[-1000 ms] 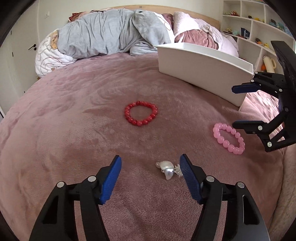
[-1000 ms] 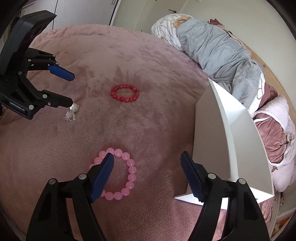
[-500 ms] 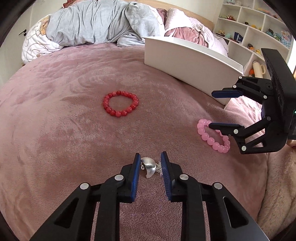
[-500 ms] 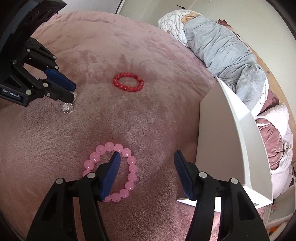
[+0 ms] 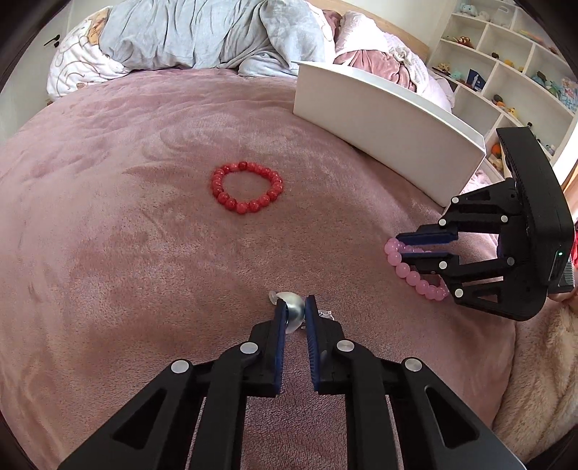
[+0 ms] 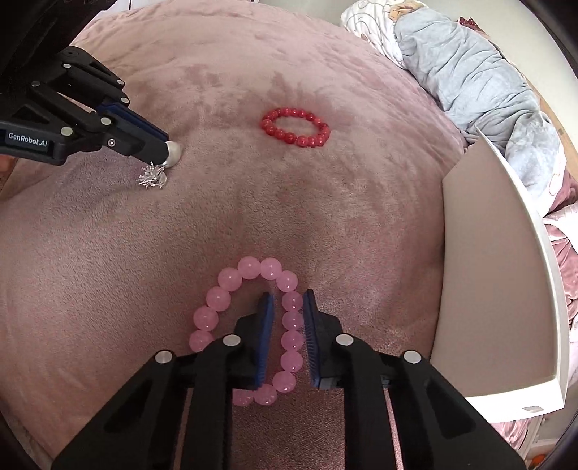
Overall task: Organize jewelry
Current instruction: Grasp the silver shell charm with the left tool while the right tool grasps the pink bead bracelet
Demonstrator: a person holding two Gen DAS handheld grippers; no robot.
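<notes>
On the pink blanket, my left gripper is shut on a silver pearl brooch, still down on the blanket; the brooch also shows in the right wrist view with its spiky silver part trailing. My right gripper is shut on one side of a pink bead bracelet, which lies on the blanket; the bracelet also shows in the left wrist view. A red bead bracelet lies free in the middle, also seen in the right wrist view.
A white open tray stands at the far right of the bed, also in the right wrist view. Rumpled grey and pink bedding is piled at the head. White shelves stand beyond the bed.
Both grippers closed: the left on the silver brooch, the right on the pink bracelet's side. Both moved forward and down onto their items.
</notes>
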